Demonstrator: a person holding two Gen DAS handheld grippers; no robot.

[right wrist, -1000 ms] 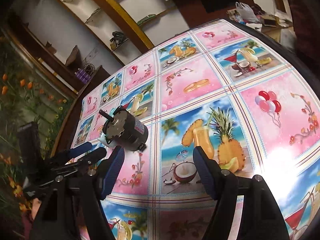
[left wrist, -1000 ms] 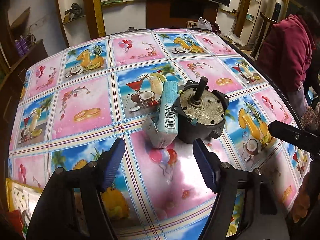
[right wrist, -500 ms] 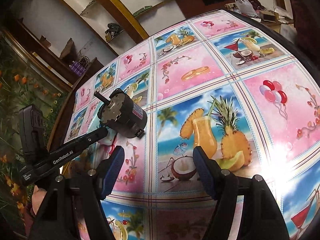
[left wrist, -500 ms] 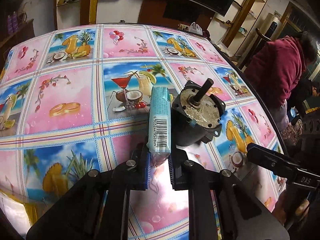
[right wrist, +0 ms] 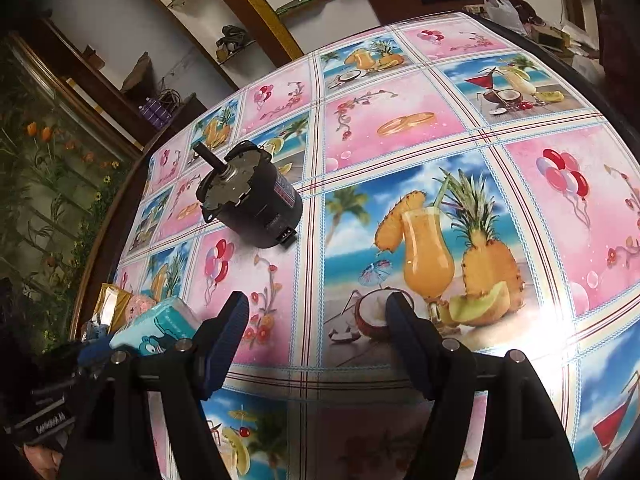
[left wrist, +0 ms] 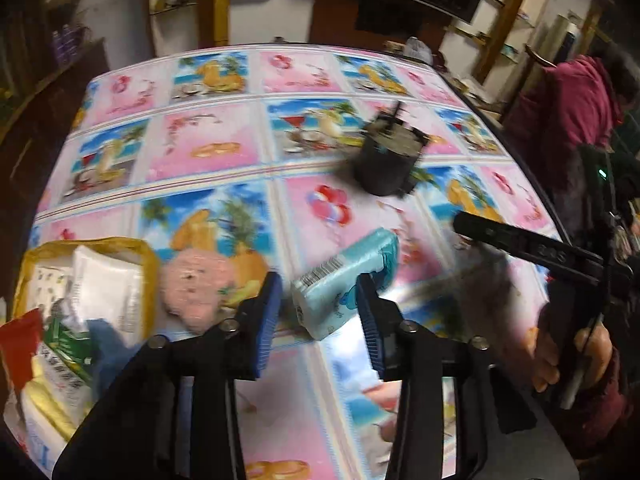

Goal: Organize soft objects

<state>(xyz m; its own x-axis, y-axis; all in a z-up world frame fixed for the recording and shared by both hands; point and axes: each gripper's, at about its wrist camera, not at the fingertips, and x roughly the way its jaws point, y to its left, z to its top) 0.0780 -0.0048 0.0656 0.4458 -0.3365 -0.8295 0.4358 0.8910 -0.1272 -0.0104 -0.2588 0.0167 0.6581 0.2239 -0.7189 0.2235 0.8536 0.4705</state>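
At the near left corner of the table (left wrist: 224, 152), which is covered in an oilcloth of pink and tropical-drink squares, lies a yellow-edged pouch (left wrist: 86, 280) standing open and stuffed with white packets, a red one and a green one. Just right of the pouch, touching its edge, sits a pink fluffy toy (left wrist: 196, 288). The left-wrist picture is smeared, so finer detail on these is lost.

Next to the right comes the left gripper (left wrist: 320, 312), its blue pads parting at this moment. A pale blue tissue pack (left wrist: 344, 280) with a barcode on top lies tilted between them: its right end rests against the right pad, while a gap shows between its left end and the left pad (left wrist: 269, 316), so it is not pinched. In the right-wrist view the same pack (right wrist: 160, 326) shows a cartoon figure on its wrapper and sits close to the pouch and the pink toy at the table's near left edge.

Farther in, towards the middle of the table and well apart from the pack, stands a black electric motor (left wrist: 388, 160) with a grey face plate and a stubby shaft; the right-wrist view shows it (right wrist: 256, 204) leaning on its side with the shaft pointing up and left.

The right gripper (right wrist: 316, 340) hovers over the square with the orange drink and pineapple, its pads spread wide with nothing between them. At the far right of the left-wrist view a hand (left wrist: 576, 356) grips that gripper's handle, and a person in a maroon coat (left wrist: 568, 108) stands beyond the table's right edge.
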